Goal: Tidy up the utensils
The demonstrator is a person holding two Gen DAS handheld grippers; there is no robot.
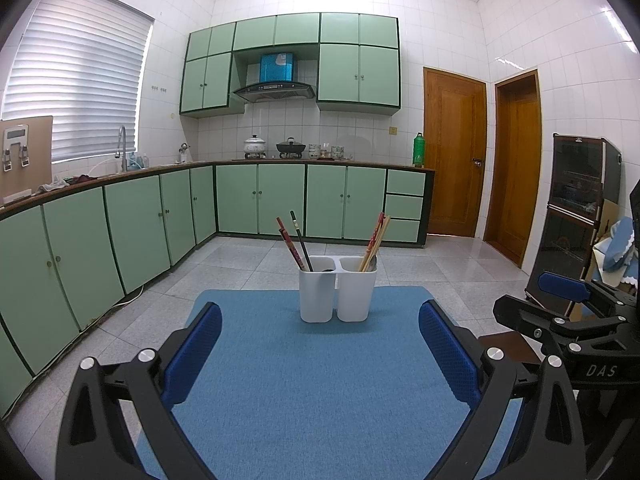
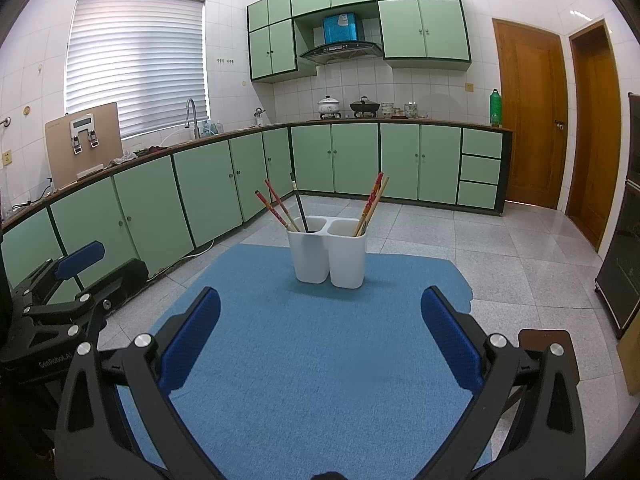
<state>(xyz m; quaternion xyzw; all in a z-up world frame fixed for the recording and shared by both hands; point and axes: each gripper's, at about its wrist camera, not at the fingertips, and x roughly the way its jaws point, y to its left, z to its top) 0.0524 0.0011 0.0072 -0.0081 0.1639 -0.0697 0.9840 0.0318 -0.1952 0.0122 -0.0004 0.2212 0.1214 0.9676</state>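
Observation:
A white two-compartment utensil holder stands at the far middle of a blue mat. Its left compartment holds red chopsticks and a black chopstick. Its right compartment holds red and tan chopsticks and a dark utensil. My left gripper is open and empty above the near mat. My right gripper is open and empty, also short of the holder. The right gripper shows at the right edge of the left wrist view.
The mat lies on a table above a grey tiled floor. Green cabinets line the left and back walls. Two wooden doors are at the right. A dark cabinet stands at the far right.

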